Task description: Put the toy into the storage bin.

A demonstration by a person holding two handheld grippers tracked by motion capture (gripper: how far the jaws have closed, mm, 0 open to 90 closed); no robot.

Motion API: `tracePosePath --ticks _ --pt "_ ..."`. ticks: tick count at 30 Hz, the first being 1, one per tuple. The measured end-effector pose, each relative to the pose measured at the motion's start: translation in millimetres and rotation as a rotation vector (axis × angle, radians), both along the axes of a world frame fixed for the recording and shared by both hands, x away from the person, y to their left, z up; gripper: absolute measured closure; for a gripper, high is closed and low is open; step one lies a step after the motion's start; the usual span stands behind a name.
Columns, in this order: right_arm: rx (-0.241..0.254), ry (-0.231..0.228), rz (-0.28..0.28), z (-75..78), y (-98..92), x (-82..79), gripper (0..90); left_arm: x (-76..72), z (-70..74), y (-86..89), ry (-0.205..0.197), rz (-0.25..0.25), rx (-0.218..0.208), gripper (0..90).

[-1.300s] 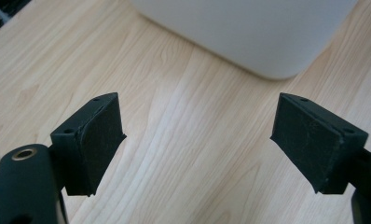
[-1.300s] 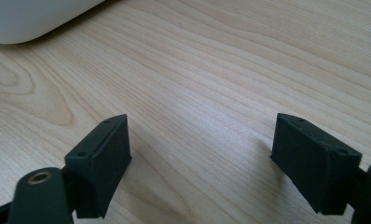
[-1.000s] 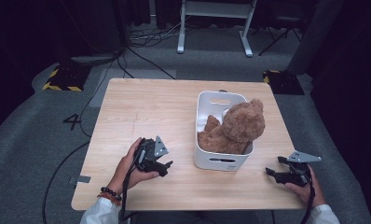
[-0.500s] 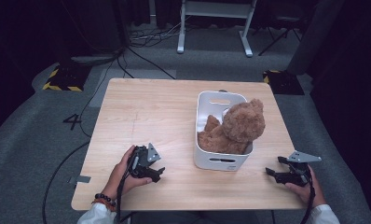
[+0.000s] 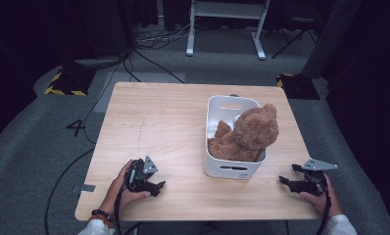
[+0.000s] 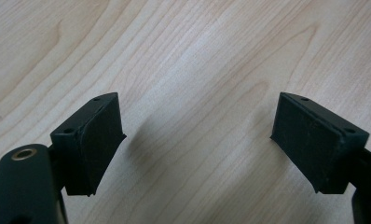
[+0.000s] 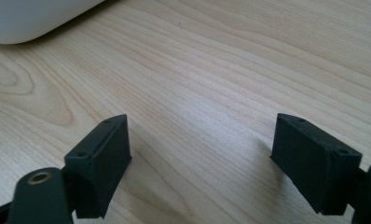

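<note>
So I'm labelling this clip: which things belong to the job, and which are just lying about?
Job:
- brown plush teddy bear
- white plastic bin holding it
- left gripper, right gripper, both open

Lying about:
- black cables on the grey floor
- white metal stand

The right hand-held gripper (image 7: 200, 163) looks low across the tabletop (image 7: 249, 60), a pale wood surface with long grain lines running at a slant and a knot-like swirl toward the left edge. Its two black jaws rise from the bottom corners and stand wide apart, with nothing between them but bare wood. Each jaw shows small screw holes on its upper face, and each throws a soft shadow on the wood beside it. A brass-ringed hole sits in the black part at lower left. At the top left corner the rounded bottom edge of a white tub (image 7: 32, 16) rests on the tabletop, well apart from the jaws.
</note>
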State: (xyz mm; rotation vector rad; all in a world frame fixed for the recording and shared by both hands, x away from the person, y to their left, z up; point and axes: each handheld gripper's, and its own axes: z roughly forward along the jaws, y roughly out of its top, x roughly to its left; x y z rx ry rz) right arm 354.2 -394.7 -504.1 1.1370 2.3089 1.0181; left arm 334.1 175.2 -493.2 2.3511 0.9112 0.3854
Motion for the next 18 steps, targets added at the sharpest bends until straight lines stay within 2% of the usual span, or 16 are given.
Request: tracePosePath --ticks 5,8,18 --pt "0.0 0.0 0.0 0.0 0.0 0.0 19.1 -3.2 -6.9 10.6 0.019 0.036 -0.087 15.5" --pt "0.0 0.0 0.0 0.0 0.0 0.0 19.1 -7.7 -10.3 15.0 -0.006 0.047 -0.116 15.1" --pt "0.0 0.001 -0.002 0.1 0.0 -0.6 19.2 -22.8 -11.2 27.3 -0.015 0.11 -0.122 15.0"
